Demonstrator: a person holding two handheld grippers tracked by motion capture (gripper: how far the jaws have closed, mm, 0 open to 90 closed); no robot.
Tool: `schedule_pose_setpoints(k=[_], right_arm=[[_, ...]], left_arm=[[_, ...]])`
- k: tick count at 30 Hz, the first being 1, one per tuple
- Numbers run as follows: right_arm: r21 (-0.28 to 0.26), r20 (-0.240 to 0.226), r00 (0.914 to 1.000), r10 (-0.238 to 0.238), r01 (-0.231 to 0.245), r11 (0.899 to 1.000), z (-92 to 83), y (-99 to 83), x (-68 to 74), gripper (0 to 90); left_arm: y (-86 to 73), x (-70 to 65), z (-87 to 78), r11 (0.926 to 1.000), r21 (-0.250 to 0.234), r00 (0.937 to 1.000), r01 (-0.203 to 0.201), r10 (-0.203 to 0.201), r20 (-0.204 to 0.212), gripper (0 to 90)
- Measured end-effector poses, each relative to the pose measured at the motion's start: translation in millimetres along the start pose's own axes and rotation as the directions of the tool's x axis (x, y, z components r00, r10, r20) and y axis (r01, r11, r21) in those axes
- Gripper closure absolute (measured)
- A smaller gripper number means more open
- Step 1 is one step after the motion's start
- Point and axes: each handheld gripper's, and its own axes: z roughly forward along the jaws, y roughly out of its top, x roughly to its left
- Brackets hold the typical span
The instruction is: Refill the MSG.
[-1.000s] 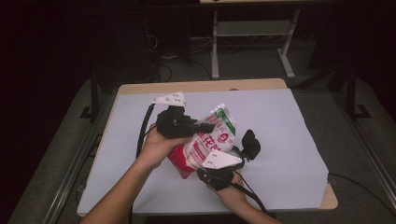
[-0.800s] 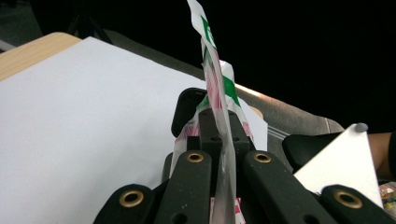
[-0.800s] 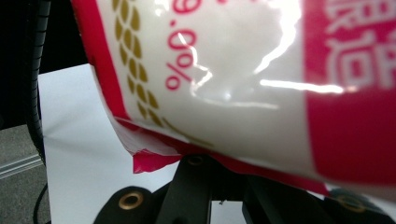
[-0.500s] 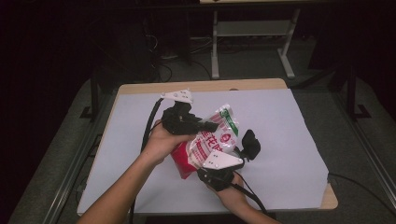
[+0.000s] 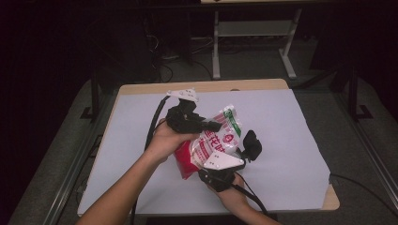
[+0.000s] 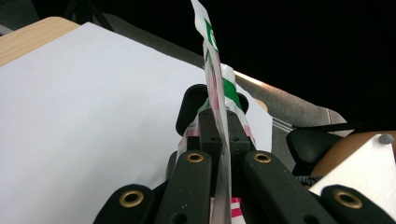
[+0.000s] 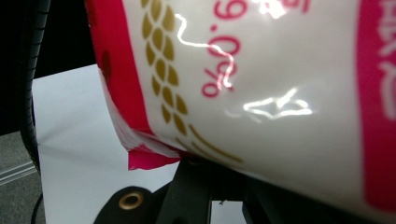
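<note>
Bag (image 5: 213, 143) raised slightly since before, pinched in left claw (image 5: 213, 125), right claw (image 5: 224, 165) clamped underneath

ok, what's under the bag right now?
White table cover lies below the bag, which is held up by the left tongs and right tongs. The patch directly beneath is hidden.

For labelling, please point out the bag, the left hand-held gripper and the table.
bag (image 5: 224, 133), high view, its printed front.
left hand-held gripper (image 6: 219, 140), left gripper view, between its fingertips.
table (image 5: 300, 140), high view, bare white top.
</note>
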Motion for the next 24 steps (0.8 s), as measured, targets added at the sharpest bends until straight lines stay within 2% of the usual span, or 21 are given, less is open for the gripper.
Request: schedule_pose_setpoints(k=[15,24], right_arm=[[0.005,0.01,0.9999,0.014,-0.014,1.0,0.0,-2.3,-1.8,90.0],[0.001,0.019,0.9998,0.01,-0.01,1.0,-0.4,-4.1,-2.4,90.0]], left_arm=[[3.1,3.8,9.2,0.9996,0.026,0.9998,0.007,-0.008,0.017,90.0],[3.9,3.5,11.6,0.9998,0.013,0.9995,0.016,-0.017,0.028,90.0]])
